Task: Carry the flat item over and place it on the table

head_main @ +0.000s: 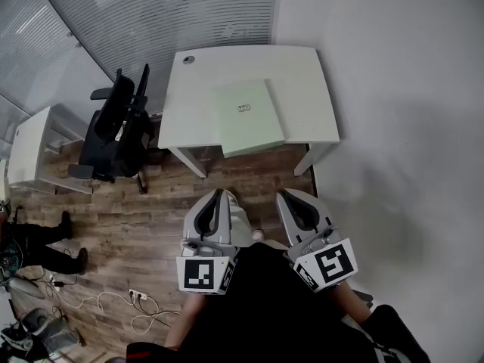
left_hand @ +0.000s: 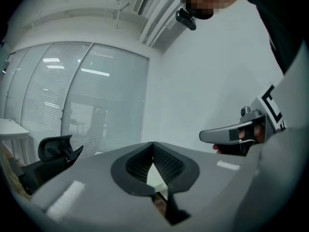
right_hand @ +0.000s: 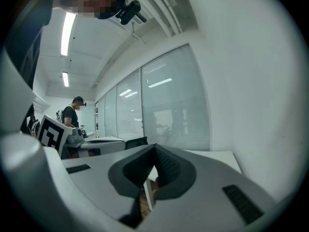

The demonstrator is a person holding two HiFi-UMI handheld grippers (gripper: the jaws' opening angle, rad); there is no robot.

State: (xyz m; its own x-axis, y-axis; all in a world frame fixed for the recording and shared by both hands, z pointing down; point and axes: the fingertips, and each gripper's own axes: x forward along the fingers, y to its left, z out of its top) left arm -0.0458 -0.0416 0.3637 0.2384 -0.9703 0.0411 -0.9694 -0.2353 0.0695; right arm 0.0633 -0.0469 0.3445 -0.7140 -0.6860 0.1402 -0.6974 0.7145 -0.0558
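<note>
This is an office. A white surface [head_main: 204, 89] stands in a corner against a plain wall [head_main: 408, 89], with a black swivel chair [head_main: 113, 131] just beside its left edge. Glass partitions with blinds [head_main: 151, 13] close off the room. A second white desk [head_main: 26, 150] stands further left. The floor [head_main: 136, 218] is wood-look plank, and strip lights [right_hand: 67, 28] run overhead.

Bare wooden floor [head_main: 249, 178] is left open in the frame's centre, up to the white table [head_main: 302, 89]. The table's middle is taken by a pale green flat item [head_main: 249, 116]; its sides are bare. Passage is closed left of it by a black office chair [head_main: 117, 131], at right by a white wall [head_main: 408, 127].
</note>
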